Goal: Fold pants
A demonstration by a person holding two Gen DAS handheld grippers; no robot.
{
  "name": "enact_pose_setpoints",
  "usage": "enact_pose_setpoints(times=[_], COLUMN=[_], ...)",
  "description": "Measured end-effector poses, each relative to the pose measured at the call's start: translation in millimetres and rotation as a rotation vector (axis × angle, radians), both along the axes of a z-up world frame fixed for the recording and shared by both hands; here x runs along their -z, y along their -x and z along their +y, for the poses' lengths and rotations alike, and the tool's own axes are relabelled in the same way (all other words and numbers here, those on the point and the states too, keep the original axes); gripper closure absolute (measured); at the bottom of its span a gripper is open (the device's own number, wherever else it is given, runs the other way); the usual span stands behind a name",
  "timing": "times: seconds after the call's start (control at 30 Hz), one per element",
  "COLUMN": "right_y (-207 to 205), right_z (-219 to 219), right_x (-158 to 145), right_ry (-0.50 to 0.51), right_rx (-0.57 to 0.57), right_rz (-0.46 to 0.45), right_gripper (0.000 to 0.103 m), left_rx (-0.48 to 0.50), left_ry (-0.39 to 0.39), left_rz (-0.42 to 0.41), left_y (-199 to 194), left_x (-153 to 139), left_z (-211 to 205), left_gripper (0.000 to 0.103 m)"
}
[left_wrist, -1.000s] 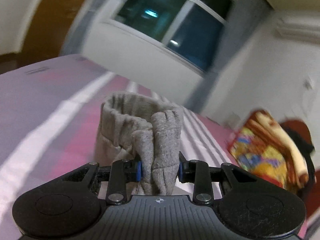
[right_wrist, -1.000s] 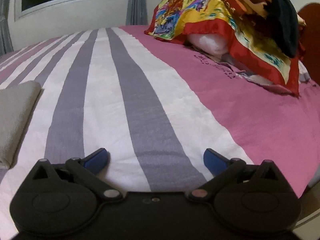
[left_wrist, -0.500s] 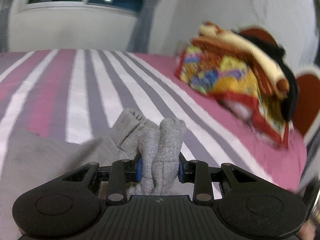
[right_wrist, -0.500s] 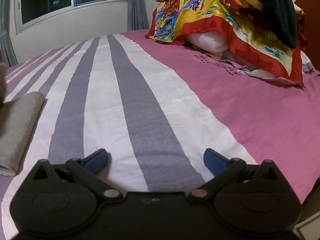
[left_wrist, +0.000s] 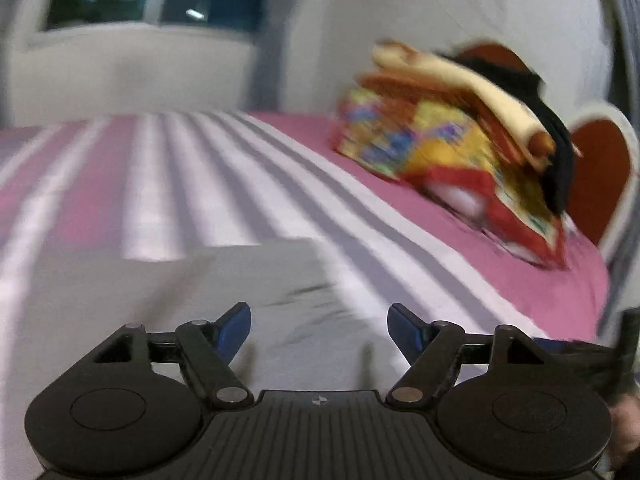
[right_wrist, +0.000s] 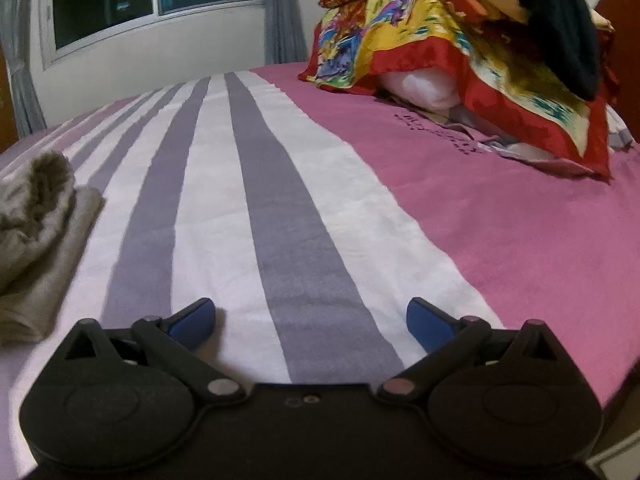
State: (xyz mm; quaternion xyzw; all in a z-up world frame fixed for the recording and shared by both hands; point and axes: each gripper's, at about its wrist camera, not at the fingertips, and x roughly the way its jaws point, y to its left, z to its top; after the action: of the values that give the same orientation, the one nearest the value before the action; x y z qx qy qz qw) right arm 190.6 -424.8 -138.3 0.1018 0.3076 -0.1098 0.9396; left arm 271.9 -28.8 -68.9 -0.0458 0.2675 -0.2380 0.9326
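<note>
Left gripper (left_wrist: pixel 319 330) opening above pants (left_wrist: pixel 200 300).

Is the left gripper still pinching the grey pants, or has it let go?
Apart. In the left wrist view the left gripper has just been opening; its blue fingers stand wide, nothing pinched, the grey pants lying flat beneath.

Grey pants lying folded on my striped bed

The pants (left_wrist: pixel 192 296) are of soft grey knit cloth and lie flat on the bed cover (left_wrist: pixel 280 184), directly in front of my left tongs, with a straight far edge and some small wrinkles. From my right side, the pants (right_wrist: pixel 36 240) are at the far left: a flat folded layer below and a bunched, wrinkled end resting on top.
</note>
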Motion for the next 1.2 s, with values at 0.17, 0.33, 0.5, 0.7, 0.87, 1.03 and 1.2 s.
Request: enact_pose_setpoints(times=[0.17,0.33,0.5,0.7,0.87,1.03,1.2], right_y=[21,-3,-31,-53,-84,-78,-65], right_z=[22,66,105,128,140,134,125], right_x=[-31,-44,-46,-40,-27,-60,-51], right_ry=[-0.246,-0.368,-0.378,-0.382,-0.378,-0.417,-0.361], right_rx=[-0.152,-0.250,-0.322,-0.344,-0.314,-0.351,-0.315], right_rz=[-0.136,-0.148,-0.098,-0.063,0.039,-0.080,-0.058], right_gripper=[0.033,0.056,0.055,0.055,0.059,0.087,0.084], left_rx=[-0.217,-0.239,-0.253,-0.244,-0.271,-0.270,-0.261], left_ry=[-0.101,-0.140,-0.192,-0.136,-0.088,-0.057,-0.083], left_rz=[-0.013,0.053,0.063,0.079,0.062,0.075,0.078], left_y=[66,95,76,45,46,43,38], left_x=[31,60,72,86,96,105,108], left_z=[104,139,134,129,142,145,140], left_gripper=[0.028,0.028,0.028,0.028,0.028,0.028,0.026])
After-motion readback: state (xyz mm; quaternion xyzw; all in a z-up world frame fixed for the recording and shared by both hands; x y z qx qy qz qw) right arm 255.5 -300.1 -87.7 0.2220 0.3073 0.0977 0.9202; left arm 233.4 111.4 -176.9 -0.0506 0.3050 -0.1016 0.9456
